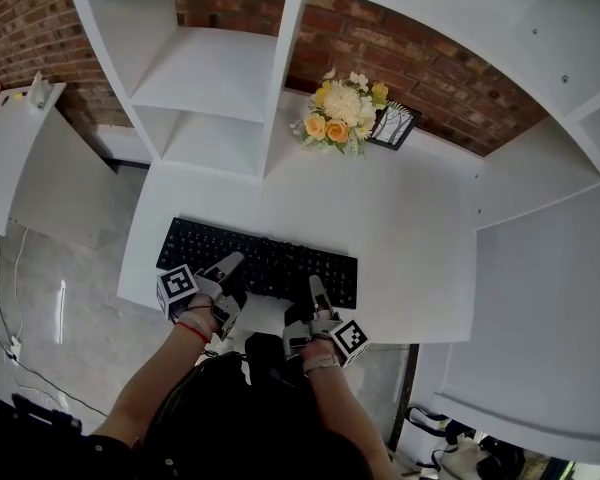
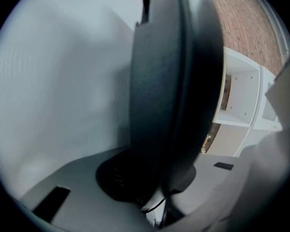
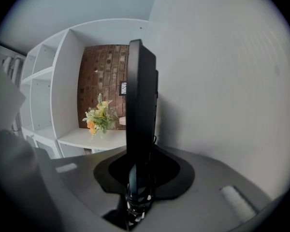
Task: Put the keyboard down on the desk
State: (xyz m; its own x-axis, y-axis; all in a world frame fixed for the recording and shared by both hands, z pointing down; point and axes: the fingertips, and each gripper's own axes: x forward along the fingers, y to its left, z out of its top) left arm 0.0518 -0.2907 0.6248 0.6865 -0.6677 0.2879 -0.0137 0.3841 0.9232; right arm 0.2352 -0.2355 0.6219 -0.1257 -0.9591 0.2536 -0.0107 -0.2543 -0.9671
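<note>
Both of your grippers are clamped on the black keyboard, which lies lengthwise across the near part of the white surface, its long sides running along the front edge. Your left gripper pinches the keyboard's near long edge toward its left end. Your right gripper pinches the same edge further right, short of the right end. In each gripper view the keyboard stands edge-on between the jaws, with the dark pads pressed on its two faces. You cannot tell from these views whether the keyboard rests on the surface or hangs just above it. At the back of the surface, well apart from the keyboard, a bunch of yellow and white flowers stands just beside a small framed picture, in front of the brick wall.
</note>
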